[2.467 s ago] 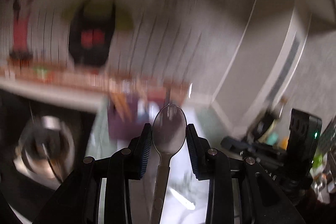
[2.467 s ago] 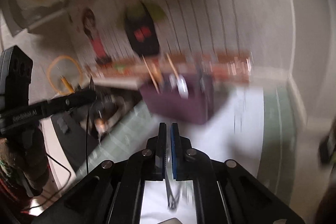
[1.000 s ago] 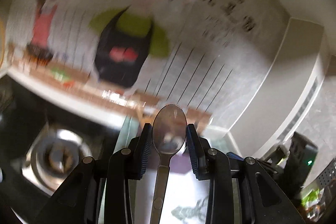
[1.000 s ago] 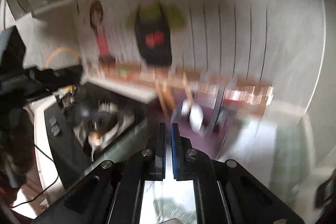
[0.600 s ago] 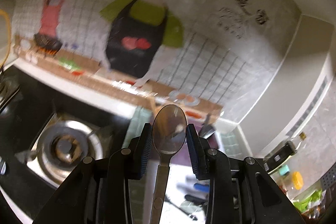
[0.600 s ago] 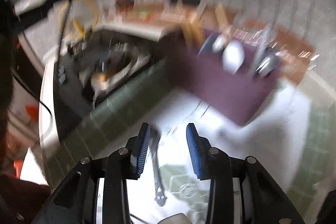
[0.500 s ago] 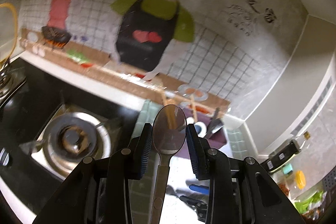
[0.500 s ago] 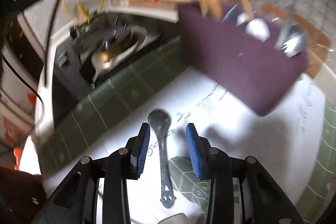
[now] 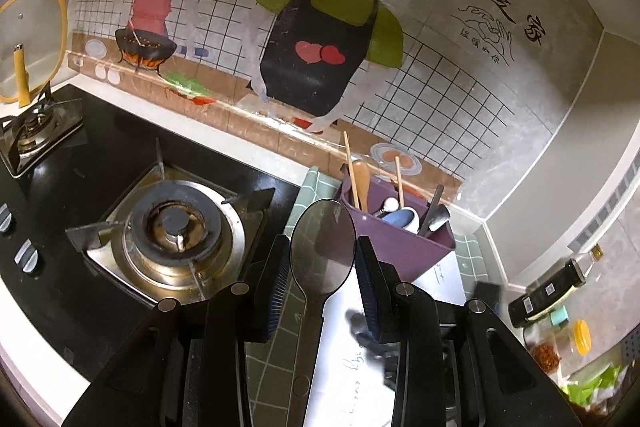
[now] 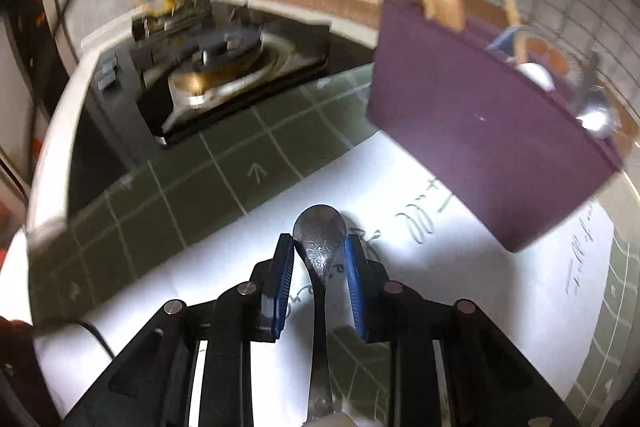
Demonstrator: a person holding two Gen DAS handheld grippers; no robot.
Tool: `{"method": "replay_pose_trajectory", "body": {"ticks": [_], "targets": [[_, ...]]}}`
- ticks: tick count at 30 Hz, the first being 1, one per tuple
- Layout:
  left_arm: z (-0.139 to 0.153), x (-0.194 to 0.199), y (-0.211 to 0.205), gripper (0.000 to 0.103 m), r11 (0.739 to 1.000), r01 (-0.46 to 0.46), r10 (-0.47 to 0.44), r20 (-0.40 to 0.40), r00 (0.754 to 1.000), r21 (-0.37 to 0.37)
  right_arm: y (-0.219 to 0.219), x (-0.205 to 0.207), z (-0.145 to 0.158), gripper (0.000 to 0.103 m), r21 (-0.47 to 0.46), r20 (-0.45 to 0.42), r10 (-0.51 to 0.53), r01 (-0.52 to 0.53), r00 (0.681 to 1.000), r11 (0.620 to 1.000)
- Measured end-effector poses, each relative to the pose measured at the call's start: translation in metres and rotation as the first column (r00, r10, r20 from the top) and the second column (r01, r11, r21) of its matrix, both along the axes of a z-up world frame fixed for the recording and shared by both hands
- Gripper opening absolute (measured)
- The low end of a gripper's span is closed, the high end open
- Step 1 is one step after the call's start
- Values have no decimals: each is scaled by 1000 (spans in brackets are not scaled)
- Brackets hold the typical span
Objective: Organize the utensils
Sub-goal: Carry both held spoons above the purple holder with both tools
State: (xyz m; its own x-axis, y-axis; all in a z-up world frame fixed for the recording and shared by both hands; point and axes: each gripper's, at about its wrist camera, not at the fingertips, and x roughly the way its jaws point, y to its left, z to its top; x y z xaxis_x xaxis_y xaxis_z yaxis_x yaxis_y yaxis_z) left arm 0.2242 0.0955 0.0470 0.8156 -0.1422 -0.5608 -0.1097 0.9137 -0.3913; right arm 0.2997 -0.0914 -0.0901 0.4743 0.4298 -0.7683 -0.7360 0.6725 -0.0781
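A: What do we have on the left?
B: Our left gripper (image 9: 323, 261) is raised above the counter, its jaws closed against the bowl of a steel spoon (image 9: 322, 247), with the purple utensil holder (image 9: 404, 243) just beyond.
A: And the right?
B: Our right gripper (image 10: 319, 264) is spread wide around a second spoon (image 10: 320, 239) lying on the white paper (image 10: 224, 259); whether the pads touch it, we cannot tell

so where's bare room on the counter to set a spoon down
The white paper left of the right gripper, up to the green mat. Crowded: the purple holder, and the stove on the left.
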Motion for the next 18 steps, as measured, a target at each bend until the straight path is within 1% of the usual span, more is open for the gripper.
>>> {"method": "replay_pose_trajectory", "body": {"ticks": [4,8,11,18], "targets": [[-6,3,-10,34,999,34,-34,-12,999,-12,-29,-13,23,24,94,9,-44,43,999,995],[-11,8,-23,34,997,71,-71,-27,997,-20,-54,-24,41,24,183,11,-96,92,995,979],[-13,10,-30,34,995,91,-92,-34,995,-30,-69,-30,50,24,217,18,-127,120,992,969],[-15,14,-43,34,992,124,-125,-43,991,-27,-82,-43,66,23,262,54,-171,152,984,953]]}}
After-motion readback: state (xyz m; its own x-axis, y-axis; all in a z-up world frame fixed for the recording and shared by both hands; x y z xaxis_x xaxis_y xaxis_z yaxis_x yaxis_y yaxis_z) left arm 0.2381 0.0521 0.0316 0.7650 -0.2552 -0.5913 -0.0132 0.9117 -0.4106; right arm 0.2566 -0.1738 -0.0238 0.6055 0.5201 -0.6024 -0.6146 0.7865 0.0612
